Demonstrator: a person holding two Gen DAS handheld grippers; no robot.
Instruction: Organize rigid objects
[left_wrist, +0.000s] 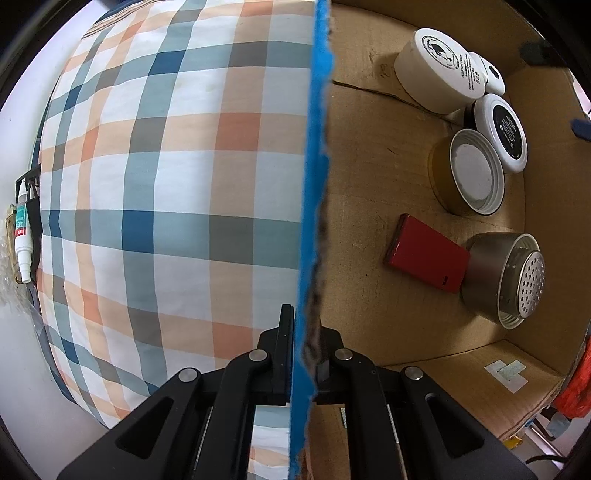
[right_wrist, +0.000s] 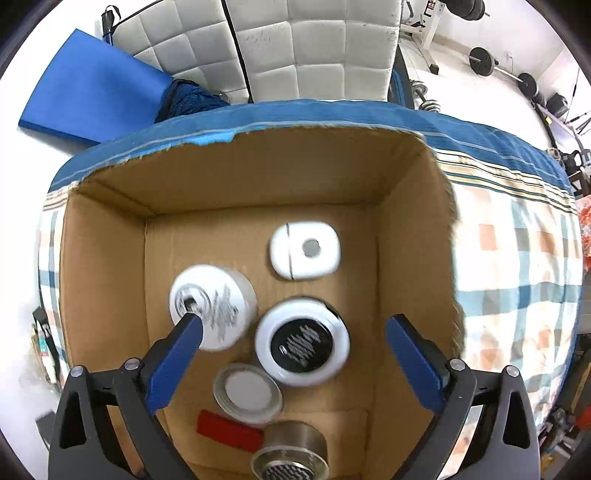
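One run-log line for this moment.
left gripper: shut on box wall | right gripper: open above black-lidded jar | jar in box

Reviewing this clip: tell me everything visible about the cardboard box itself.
The cardboard box is plain brown corrugated board, open-topped, with a blue outer face and a ragged, torn upper edge. It sits on a plaid cloth. Its floor shows a crease line and a taped patch low on one wall. Several jars, a loose lid, a red case and a metal can lie inside. The left gripper is shut on one wall's rim, one finger outside and one inside.
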